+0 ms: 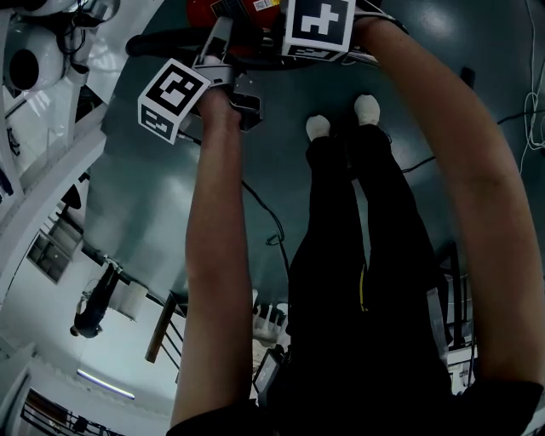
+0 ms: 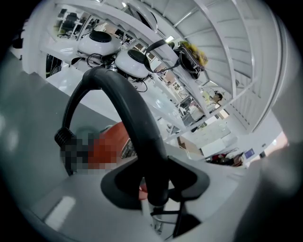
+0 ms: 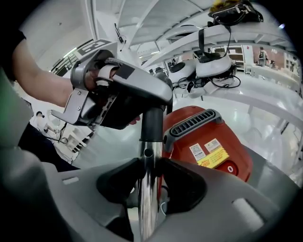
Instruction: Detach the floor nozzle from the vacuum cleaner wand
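Red plastic forms the single vacuum canister, which sits on the grey floor past both grippers. It has one grey ribbed carrying handle and two stickers, one white label and one yellow label. The canister is closed, so what is inside it cannot be seen.

One chrome wand rises between the jaws of the right gripper, which are clenched on it from both sides. Just above the jaws the wand enters one black collar. One black curved tube arches up and away from the left gripper. That gripper's jaws are clamped round the tube's lower end. In the right gripper view the left gripper sits just above the collar, so the two grips are close together on the same line of pipe.

Two marker cubes show in the head view, the left cube and the right cube, each at the end of a bare forearm. Below them stand two legs in black, ending in two white shoes. Two white domed machines rest on the white bench behind.
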